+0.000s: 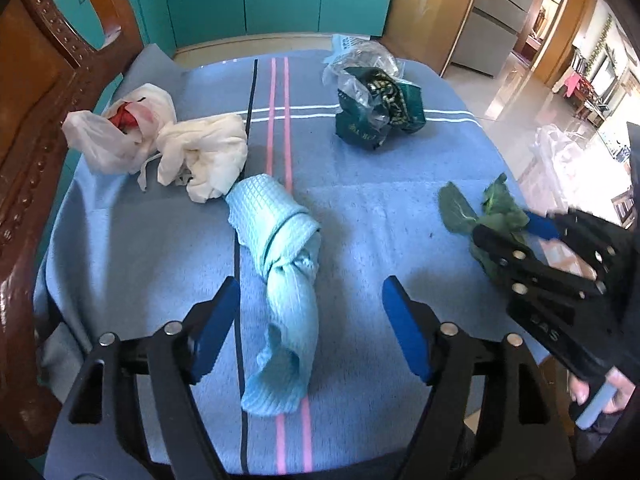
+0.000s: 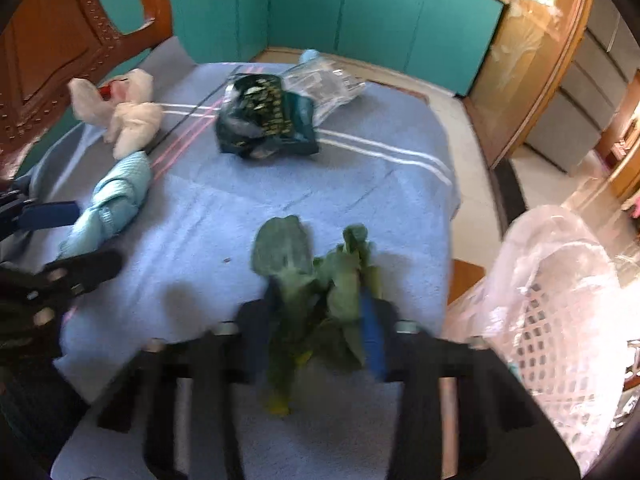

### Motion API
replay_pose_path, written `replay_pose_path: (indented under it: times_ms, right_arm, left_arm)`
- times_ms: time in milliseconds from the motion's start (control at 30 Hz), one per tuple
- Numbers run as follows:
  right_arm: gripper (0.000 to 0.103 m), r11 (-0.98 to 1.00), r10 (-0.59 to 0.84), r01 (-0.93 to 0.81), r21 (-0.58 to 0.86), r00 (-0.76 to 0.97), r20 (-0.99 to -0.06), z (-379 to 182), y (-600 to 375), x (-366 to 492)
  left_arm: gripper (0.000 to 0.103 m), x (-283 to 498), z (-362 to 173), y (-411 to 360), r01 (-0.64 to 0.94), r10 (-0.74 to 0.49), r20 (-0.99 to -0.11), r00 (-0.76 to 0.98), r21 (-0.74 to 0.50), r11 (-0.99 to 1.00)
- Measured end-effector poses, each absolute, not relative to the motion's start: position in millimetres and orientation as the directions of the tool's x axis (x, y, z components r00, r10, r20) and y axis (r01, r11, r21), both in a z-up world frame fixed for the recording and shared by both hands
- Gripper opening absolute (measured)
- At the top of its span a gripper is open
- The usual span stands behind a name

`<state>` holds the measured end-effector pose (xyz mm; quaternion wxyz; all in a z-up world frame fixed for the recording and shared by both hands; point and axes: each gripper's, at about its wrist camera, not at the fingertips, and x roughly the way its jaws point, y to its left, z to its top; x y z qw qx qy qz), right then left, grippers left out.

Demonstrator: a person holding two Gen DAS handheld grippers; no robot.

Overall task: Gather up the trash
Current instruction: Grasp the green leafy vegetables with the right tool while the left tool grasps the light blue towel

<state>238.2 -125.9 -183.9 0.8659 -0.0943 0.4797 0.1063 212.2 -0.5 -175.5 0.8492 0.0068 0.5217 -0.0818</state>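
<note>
Trash lies scattered over the blue-clothed surface (image 1: 360,208). From your left wrist view, your left gripper (image 1: 312,328) stands with jaws open, straddling a light blue rag (image 1: 280,248) without touching it; white crumpled bags (image 1: 160,140) sit far left, a green wrapper (image 1: 376,116) beyond.

From your right wrist view, your right gripper (image 2: 320,328) has its jaws closed on leafy greens (image 2: 320,280) at the surface's near edge, with a lined white basket (image 2: 560,320) just right.
</note>
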Motion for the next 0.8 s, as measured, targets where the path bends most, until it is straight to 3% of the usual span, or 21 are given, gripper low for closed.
replay_pose_path:
  times_ms: [100,200,267,467,533,567,633,667,700,800]
  right_arm:
    - [0.018,0.954,0.114,-0.296,-0.052,0.519,-0.847,-180.9,-126.5,234.8]
    - [0.013,0.948,0.178,-0.319,0.007,0.509,-0.842,-173.8,-127.9,231.7]
    - [0.013,0.938,0.228,-0.343,0.049,0.505,-0.832,-166.1,-128.2,226.2]
    - [0.013,0.919,0.278,-0.387,0.077,0.497,-0.822,-153.2,-125.3,217.1]
    - [0.014,0.925,0.248,-0.378,0.046,0.507,-0.825,-154.2,-123.4,217.9]
    - [0.017,0.931,0.217,-0.366,0.015,0.518,-0.828,-157.1,-120.7,216.8]
    - [0.032,0.937,0.188,-0.349,-0.007,0.521,-0.832,-160.6,-118.7,218.9]
    - [0.047,0.942,0.171,-0.336,-0.016,0.522,-0.836,-162.9,-118.6,220.6]
    - [0.054,0.945,0.154,-0.326,-0.03,0.524,-0.838,-165.1,-118.3,222.1]
    - [0.054,0.944,0.123,-0.324,-0.057,0.507,-0.853,-175.8,-113.7,226.6]
  left_arm:
    - [0.046,216.6,-181.0,0.7,0.139,-0.134,-0.895,0.426,-0.082,0.987]
    - [0.023,217.1,-184.0,5.2,0.105,-0.104,-0.894,0.435,-0.065,0.992]
    - [0.02,216.5,-183.3,9.7,0.095,-0.122,-0.892,0.436,-0.089,0.992]
    - [0.02,196.0,-173.0,18.2,0.117,-0.13,-0.892,0.433,-0.088,0.989]
    - [0.024,192.9,-173.7,18.1,0.114,-0.103,-0.894,0.436,-0.059,0.992]
    - [0.026,192.5,-174.5,19.1,0.106,-0.086,-0.894,0.439,-0.043,0.993]
    - [0.046,193.8,-175.6,21.1,0.094,-0.08,-0.895,0.439,-0.043,0.995]
    - [0.05,195.6,-176.5,22.3,0.081,-0.074,-0.896,0.437,-0.042,0.996]
    - [0.051,196.4,-177.7,22.3,0.079,-0.074,-0.897,0.435,-0.044,0.996]
    - [0.051,204.9,-182.6,16.9,0.084,-0.075,-0.903,0.424,-0.044,0.996]
